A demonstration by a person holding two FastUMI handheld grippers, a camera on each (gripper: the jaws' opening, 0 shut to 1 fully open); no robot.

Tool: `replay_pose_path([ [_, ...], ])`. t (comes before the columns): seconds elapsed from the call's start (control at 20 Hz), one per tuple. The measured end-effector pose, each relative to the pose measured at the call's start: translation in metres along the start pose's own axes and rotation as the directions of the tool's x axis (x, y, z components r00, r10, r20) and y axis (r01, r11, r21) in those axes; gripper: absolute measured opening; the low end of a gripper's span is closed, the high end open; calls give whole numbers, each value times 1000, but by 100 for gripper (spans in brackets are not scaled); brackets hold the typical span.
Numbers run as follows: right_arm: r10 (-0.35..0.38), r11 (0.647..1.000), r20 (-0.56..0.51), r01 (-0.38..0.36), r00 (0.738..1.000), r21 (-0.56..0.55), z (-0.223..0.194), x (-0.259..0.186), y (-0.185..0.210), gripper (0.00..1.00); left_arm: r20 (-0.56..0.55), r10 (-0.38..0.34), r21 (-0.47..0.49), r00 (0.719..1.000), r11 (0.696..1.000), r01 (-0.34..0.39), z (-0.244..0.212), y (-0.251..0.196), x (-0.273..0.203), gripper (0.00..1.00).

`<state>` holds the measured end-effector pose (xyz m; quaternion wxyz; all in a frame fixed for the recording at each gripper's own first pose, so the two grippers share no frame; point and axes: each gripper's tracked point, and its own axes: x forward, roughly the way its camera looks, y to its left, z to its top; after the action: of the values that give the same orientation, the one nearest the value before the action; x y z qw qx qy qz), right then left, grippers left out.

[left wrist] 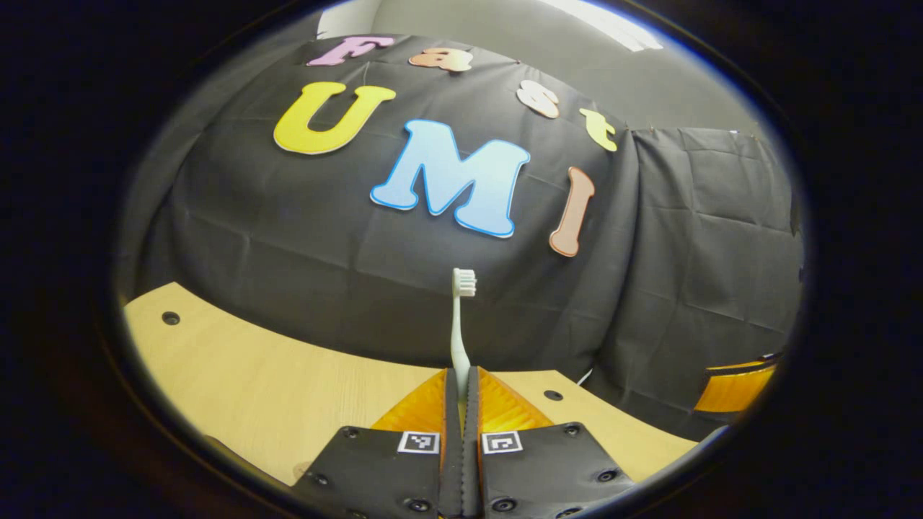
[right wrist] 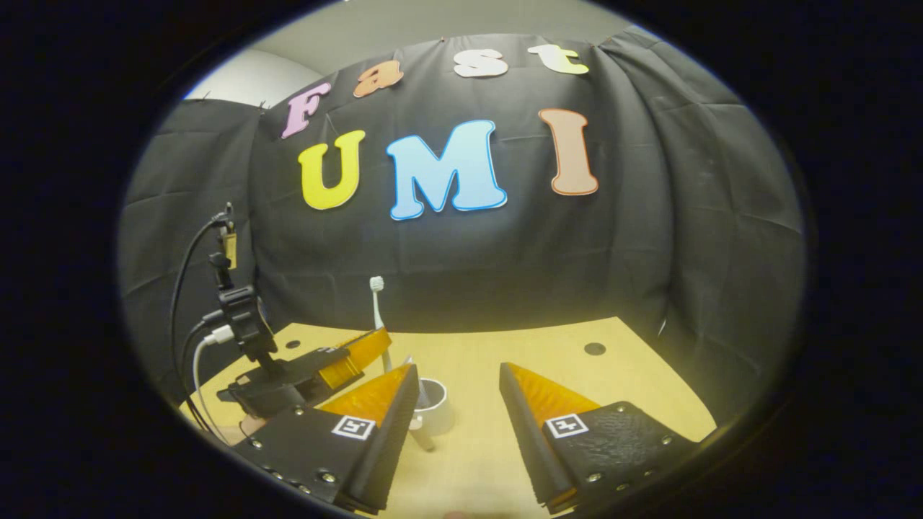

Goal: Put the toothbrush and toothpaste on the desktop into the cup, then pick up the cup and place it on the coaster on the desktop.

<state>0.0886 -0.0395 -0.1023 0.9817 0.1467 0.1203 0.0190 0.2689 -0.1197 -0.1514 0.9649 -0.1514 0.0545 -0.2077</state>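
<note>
In the left gripper view my left gripper [left wrist: 461, 373] is shut on the handle of a white toothbrush [left wrist: 458, 324], which stands upright with its bristle head on top. In the right gripper view the same left gripper [right wrist: 378, 342] holds the toothbrush [right wrist: 376, 299] just up and left of a white cup [right wrist: 433, 409] on the wooden desktop [right wrist: 634, 389]. My right gripper [right wrist: 456, 369] is open, low over the desktop, and the cup sits by its left finger, partly hidden behind it. What lies inside the cup I cannot tell.
Black cloth walls close the desktop at the back and on both sides. The left gripper's body and cables [right wrist: 241, 324] stand left of the cup. Round holes [right wrist: 595, 349] dot the desktop. A finger of the right gripper [left wrist: 732, 388] shows at the far right.
</note>
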Motion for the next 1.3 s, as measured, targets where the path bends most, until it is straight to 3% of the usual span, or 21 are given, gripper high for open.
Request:
replay_pose_path([
  [0.25,16,1000,-11,-16,1000,-6,-3,2,1,71,-18,20,-33,1000,999,-21,-20,4,7,8],
  [0.6,37,999,-29,-37,999,8,-10,4,2,71,-51,40,27,998,999,-39,-55,2,9,7],
  [1.0,38,999,-34,-38,999,9,-13,2,-2,71,-52,44,51,998,998,-42,-56,-5,2,12],
  [1.05,40,999,-34,-39,999,7,-12,2,-2,71,-53,46,51,998,998,-43,-55,-5,1,5],
  [1.1,41,999,-35,-41,999,6,-13,1,-2,71,-54,48,51,997,998,-46,-55,-5,1,14],
  [1.15,42,999,-35,-42,999,6,-12,0,-2,71,-58,50,53,997,997,-47,-56,-5,0,10],
  [1.3,46,999,-33,-46,998,4,-13,-2,-2,71,-73,56,58,996,997,-52,-59,-8,-6,25],
])
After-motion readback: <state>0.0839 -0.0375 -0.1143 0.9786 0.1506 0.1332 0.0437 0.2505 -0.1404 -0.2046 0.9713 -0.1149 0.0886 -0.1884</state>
